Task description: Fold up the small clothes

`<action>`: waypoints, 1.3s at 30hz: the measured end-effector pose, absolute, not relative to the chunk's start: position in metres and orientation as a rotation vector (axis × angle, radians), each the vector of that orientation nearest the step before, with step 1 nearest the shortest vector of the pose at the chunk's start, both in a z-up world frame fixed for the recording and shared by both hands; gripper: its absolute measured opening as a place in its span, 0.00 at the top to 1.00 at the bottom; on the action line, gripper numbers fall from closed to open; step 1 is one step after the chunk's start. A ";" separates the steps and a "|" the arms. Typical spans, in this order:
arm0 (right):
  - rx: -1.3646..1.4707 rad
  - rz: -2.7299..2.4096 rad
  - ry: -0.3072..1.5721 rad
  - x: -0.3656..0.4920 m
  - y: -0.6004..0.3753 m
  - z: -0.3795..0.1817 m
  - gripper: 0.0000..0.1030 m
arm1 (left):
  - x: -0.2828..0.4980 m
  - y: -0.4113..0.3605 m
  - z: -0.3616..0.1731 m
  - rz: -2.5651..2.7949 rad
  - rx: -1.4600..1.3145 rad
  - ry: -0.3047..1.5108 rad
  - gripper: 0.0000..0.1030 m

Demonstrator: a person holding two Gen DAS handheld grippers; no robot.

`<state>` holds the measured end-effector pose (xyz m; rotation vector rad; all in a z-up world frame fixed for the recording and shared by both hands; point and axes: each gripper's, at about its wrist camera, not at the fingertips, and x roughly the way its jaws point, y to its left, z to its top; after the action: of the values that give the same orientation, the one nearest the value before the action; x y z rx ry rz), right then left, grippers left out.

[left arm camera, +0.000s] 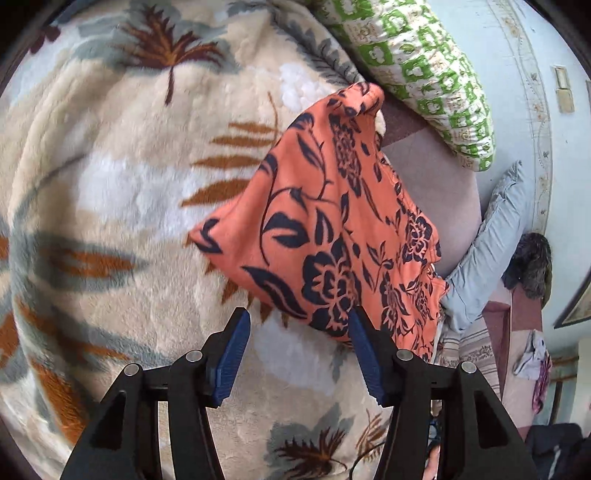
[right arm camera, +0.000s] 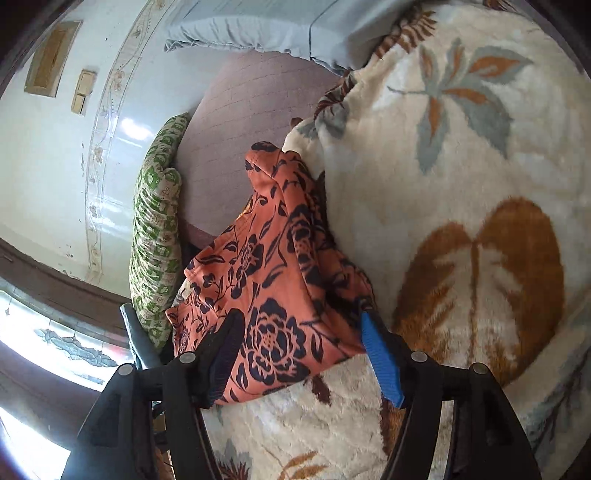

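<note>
An orange garment with dark navy flowers (left arm camera: 332, 229) lies crumpled on a cream plush blanket (left arm camera: 122, 192) with leaf patterns. My left gripper (left arm camera: 299, 332) is open, just short of the garment's near edge, its right pad touching the cloth. In the right wrist view the same garment (right arm camera: 273, 295) lies between the blue pads of my right gripper (right arm camera: 299, 332), which is open with the cloth bunched between the jaws. The blanket (right arm camera: 461, 221) fills the right side of that view.
A green-and-white patterned pillow (left arm camera: 424, 74) (right arm camera: 155, 236) lies beyond the garment. A grey-blue pillow (left arm camera: 491, 240) (right arm camera: 258, 29) sits at the bed's edge on a mauve sheet (right arm camera: 251, 140). The tiled wall (right arm camera: 55, 147) is close behind.
</note>
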<state>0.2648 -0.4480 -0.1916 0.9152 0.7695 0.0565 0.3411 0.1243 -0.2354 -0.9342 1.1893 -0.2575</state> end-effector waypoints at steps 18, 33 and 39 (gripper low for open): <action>0.830 0.036 0.754 0.289 -0.449 -0.184 0.94 | 0.366 0.089 -0.233 -0.125 -0.976 1.156 0.83; 0.602 -0.124 0.638 0.305 -0.461 -0.100 0.64 | 0.375 0.099 -0.113 -0.270 -0.409 0.977 0.54; 0.496 -0.069 0.749 0.398 -0.449 -0.105 0.42 | 0.463 0.079 -0.106 -0.223 -0.298 1.007 0.48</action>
<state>0.3984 -0.4493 -0.1047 0.4957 0.7489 -0.0686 0.4625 0.0794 -0.1057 -0.2984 1.0075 -0.2235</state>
